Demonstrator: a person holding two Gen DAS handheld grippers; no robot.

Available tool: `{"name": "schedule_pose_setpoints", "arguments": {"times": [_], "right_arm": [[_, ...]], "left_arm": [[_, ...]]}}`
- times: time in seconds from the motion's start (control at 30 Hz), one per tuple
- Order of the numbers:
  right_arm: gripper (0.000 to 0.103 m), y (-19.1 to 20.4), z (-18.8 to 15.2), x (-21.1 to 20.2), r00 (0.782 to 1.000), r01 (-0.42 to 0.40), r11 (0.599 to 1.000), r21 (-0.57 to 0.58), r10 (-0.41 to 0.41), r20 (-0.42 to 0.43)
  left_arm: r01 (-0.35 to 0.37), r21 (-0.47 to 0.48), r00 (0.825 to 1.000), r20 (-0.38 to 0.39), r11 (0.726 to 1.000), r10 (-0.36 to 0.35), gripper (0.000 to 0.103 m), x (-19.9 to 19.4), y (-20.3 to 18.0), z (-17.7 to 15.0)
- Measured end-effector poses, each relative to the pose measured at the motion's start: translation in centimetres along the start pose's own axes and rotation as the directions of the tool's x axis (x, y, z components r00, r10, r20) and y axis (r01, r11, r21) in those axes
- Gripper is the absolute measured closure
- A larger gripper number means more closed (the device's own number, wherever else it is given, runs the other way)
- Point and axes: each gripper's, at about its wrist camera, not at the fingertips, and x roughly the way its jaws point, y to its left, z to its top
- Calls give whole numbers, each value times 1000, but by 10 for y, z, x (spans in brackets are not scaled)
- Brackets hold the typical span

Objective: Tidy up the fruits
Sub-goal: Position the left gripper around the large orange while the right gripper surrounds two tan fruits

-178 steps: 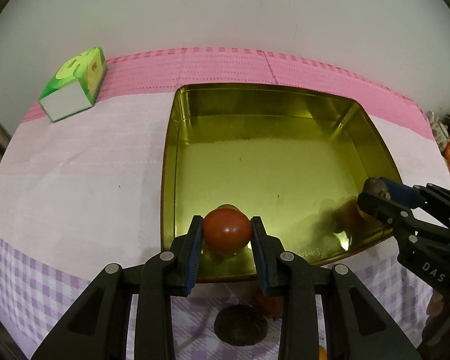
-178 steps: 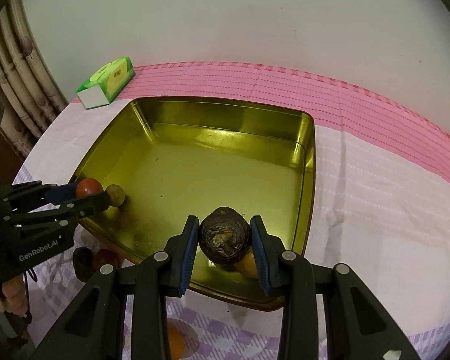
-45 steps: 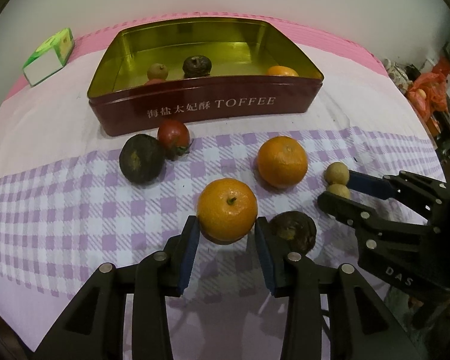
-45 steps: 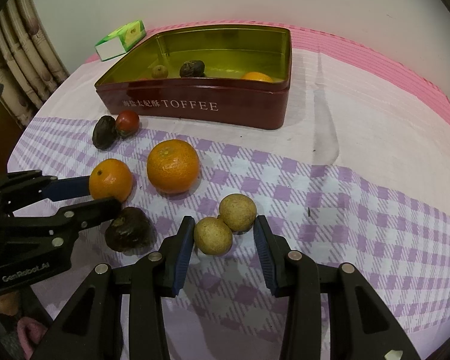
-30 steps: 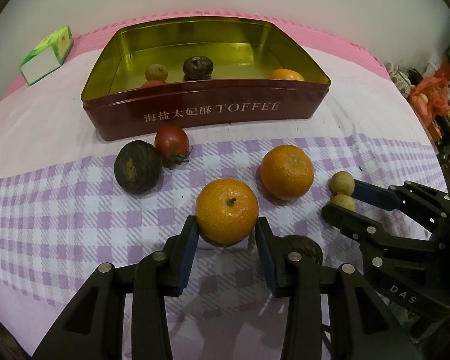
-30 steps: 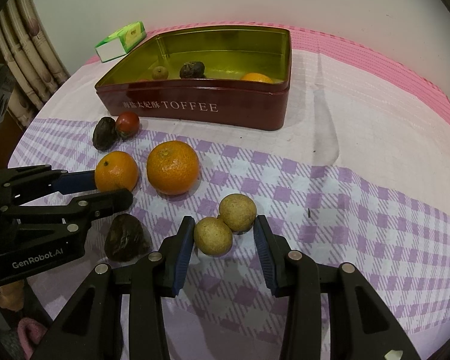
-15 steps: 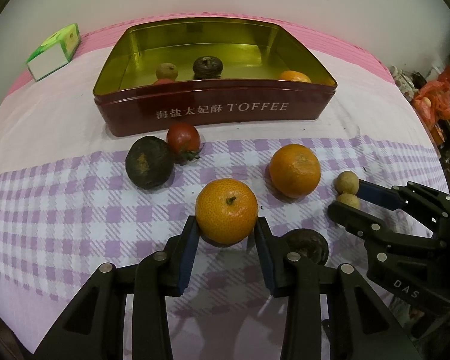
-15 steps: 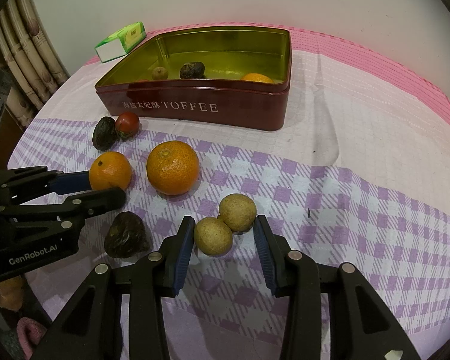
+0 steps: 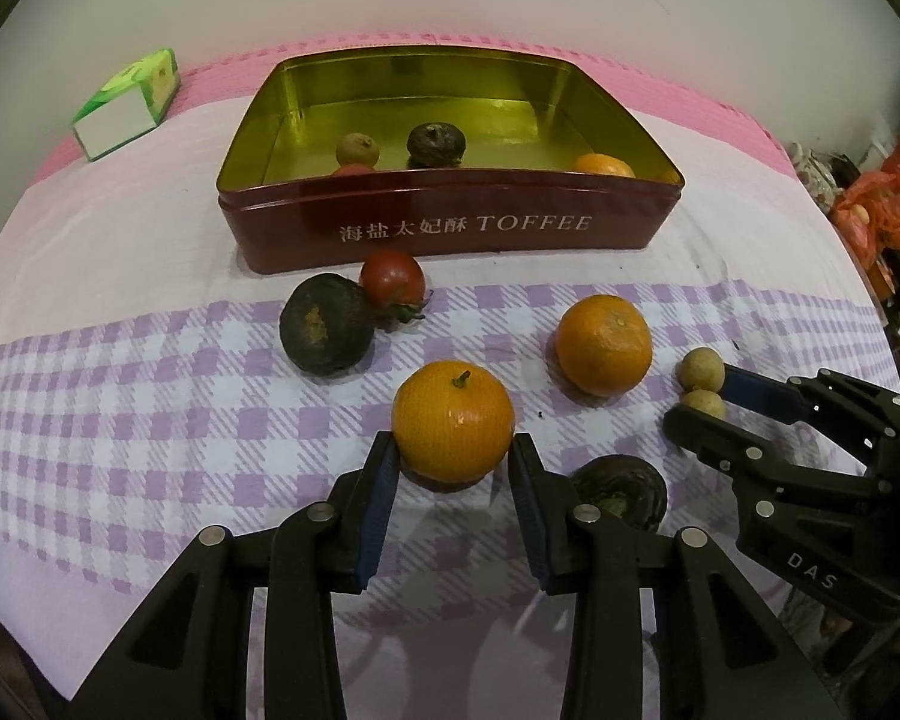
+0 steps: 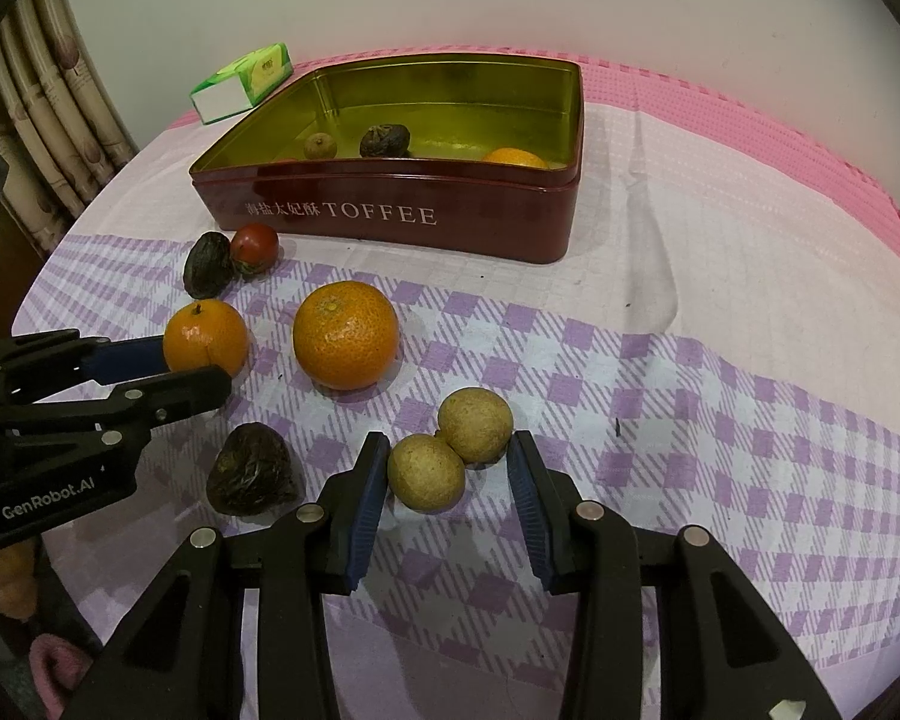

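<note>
**Fruit Lined Up Before Toffee Tin**

On a surface [image 9: 120, 420] covered in purple-checked cloth, the left gripper [image 9: 453, 468] has its fingers pressed against both sides of a round orange mandarin [image 9: 453, 414] with a short stem. The right gripper [image 10: 447, 468] has its fingers apart around two small tan longans [image 10: 450, 444] that touch each other. Near the surface's far edge, a dark red rectangular toffee tin [image 9: 450, 228] with a gold interior holds four fruits. A second, larger orange mandarin [image 10: 345, 333] sits between the grippers.
</note>
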Motion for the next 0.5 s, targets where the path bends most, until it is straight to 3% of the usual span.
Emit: {"name": "schedule_pose_setpoints", "arguments": {"times": [0.5], "right_arm": [[65, -1, 3, -1, 1000, 8, 1000, 12, -8, -9]], "left_arm": [[-39, -17, 999, 6, 999, 40, 64, -6, 1, 1]]}}
